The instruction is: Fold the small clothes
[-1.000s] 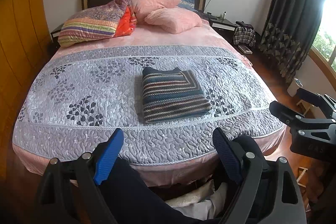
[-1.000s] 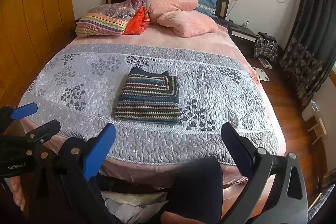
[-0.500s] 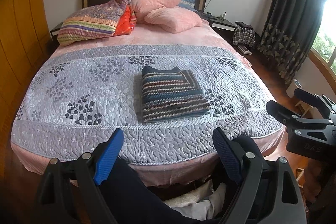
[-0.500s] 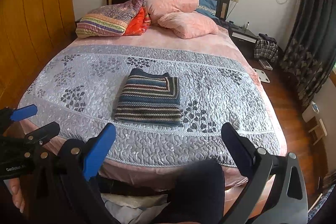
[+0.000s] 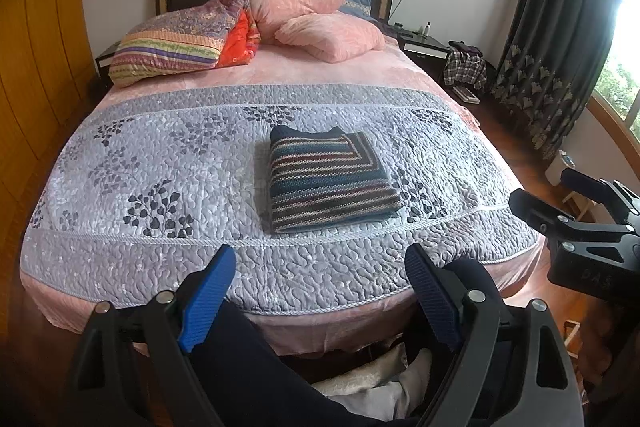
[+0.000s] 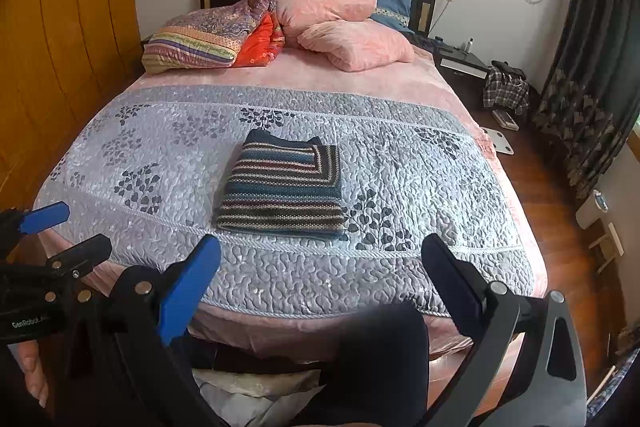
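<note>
Left gripper (image 5: 320, 291): fingers spread wide, empty, clear of the bed.
Right gripper (image 6: 320, 287): fingers spread wide, empty.
Striped sweater (image 5: 326, 179): folded, flat on grey quilt (image 5: 160, 155), mid-bed.

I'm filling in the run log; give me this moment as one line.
striped sweater: folded, on quilt | left gripper: open, empty | right gripper: open, empty

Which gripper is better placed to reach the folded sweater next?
Marginal call: left gripper. The striped sweater sits nearly centred ahead of it; from the right gripper it lies left of centre. Both are open, empty, off the bed.
</note>
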